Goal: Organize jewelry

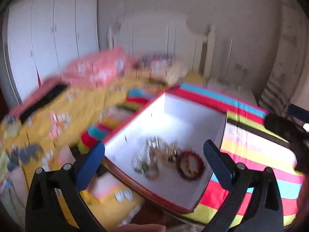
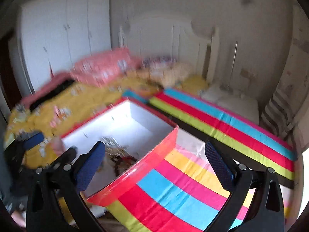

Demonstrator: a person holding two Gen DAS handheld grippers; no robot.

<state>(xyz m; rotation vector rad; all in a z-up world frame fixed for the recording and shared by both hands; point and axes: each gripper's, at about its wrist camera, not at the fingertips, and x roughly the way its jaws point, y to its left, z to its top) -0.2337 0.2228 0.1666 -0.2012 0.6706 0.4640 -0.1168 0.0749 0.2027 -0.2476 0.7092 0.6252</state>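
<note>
A red box with a white inside (image 1: 173, 119) sits on the bed. A heap of jewelry lies on its floor: a red beaded bracelet (image 1: 190, 164), gold pieces (image 1: 168, 152) and silvery chains (image 1: 154, 142). My left gripper (image 1: 154, 156) hovers open over the box's near end, its blue fingers (image 1: 90, 164) spread to either side of the heap. In the right wrist view the same box (image 2: 146, 166) shows its red outer wall, with jewelry (image 2: 119, 154) partly hidden behind it. My right gripper (image 2: 154, 160) is open and empty above the box's right wall. Both views are blurred.
A striped multicoloured cloth (image 1: 251, 154) covers the bed to the right of the box. A yellow patterned sheet (image 1: 63, 106) and pink pillows (image 1: 96, 67) lie to the left. White wardrobes (image 1: 52, 38) and a white headboard stand behind. The other gripper (image 2: 30, 141) shows at far left in the right wrist view.
</note>
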